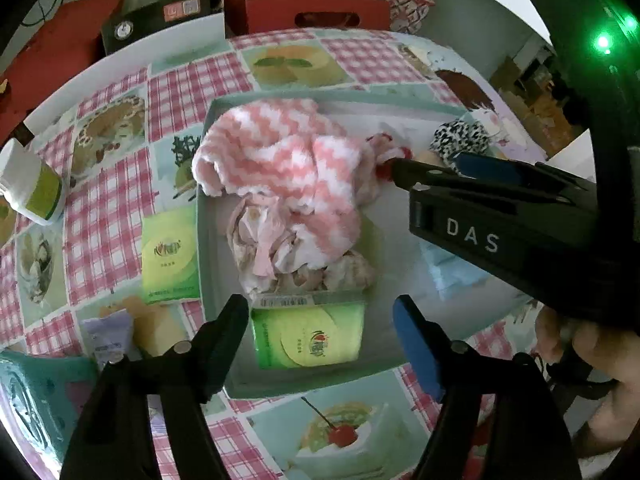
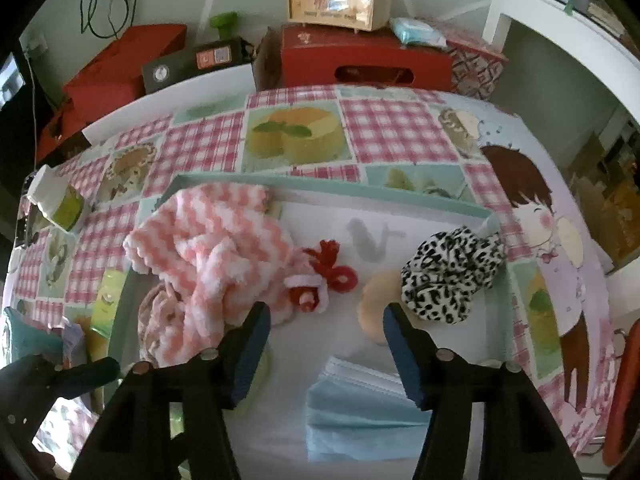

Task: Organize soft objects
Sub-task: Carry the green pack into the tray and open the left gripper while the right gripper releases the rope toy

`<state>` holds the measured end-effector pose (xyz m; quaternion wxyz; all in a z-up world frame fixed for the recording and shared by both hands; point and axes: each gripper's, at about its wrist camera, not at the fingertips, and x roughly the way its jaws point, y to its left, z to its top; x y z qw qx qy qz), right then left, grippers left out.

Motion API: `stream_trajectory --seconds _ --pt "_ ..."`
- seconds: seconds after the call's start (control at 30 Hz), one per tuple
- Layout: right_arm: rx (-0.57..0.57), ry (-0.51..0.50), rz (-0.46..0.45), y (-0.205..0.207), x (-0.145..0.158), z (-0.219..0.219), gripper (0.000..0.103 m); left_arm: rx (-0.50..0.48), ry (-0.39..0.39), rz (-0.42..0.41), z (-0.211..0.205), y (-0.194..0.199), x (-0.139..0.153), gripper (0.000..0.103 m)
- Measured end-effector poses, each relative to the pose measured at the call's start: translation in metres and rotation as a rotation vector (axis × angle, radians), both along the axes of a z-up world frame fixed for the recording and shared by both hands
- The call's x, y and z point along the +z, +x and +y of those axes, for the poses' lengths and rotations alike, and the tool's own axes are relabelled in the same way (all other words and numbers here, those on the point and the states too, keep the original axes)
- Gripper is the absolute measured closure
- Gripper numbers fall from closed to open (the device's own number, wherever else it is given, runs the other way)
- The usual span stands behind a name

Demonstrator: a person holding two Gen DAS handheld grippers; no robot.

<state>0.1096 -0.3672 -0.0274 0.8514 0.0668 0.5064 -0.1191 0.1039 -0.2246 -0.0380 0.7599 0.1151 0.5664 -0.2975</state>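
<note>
A mint-green tray [image 1: 204, 240] [image 2: 420, 196] holds soft items. A pink-and-white chevron towel [image 1: 276, 160] [image 2: 212, 252] lies at its left over a crumpled pink cloth [image 1: 276, 256]. A green tissue pack [image 1: 312, 336] lies at the tray's near end. A red yarn bow [image 2: 332, 268], a leopard scrunchie [image 2: 448, 272] [image 1: 460, 136], a beige puff [image 2: 376, 304] and blue face masks [image 2: 360, 412] also lie in it. My left gripper [image 1: 320, 332] is open and empty over the tissue pack. My right gripper [image 2: 326, 336] [image 1: 424, 168] is open and empty above the tray's middle.
A second green tissue pack [image 1: 170, 256] lies on the checked tablecloth left of the tray. A white-and-green container [image 1: 28, 188] lies tipped at the far left. A purple pouch [image 1: 108, 340] and teal packet [image 1: 36, 396] sit near left. Red boxes [image 2: 360, 60] stand behind the table.
</note>
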Motion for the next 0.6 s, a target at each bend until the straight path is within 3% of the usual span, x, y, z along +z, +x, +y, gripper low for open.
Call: stream_trajectory --seconds 0.17,0.37,0.4,0.47,0.6 --pt "-0.017 -0.012 -0.028 -0.004 0.008 -0.002 0.033 0.017 -0.014 -0.039 0.003 0.0 0.012 0.028" --pt "-0.043 -0.04 -0.021 -0.006 0.007 -0.006 0.023 0.136 -0.005 -0.075 0.026 0.017 0.014 0.027" --pt "-0.045 -0.047 -0.017 -0.006 0.006 -0.006 0.022 0.153 -0.003 -0.079 0.028 0.02 0.013 0.025" --pt "-0.045 -0.057 -0.012 -0.006 0.005 -0.006 0.019 0.187 0.0 -0.091 0.033 0.025 0.012 0.012" --pt "-0.04 -0.071 -0.011 -0.005 0.003 -0.004 0.011 0.238 -0.007 -0.122 0.042 0.033 0.014 0.009"
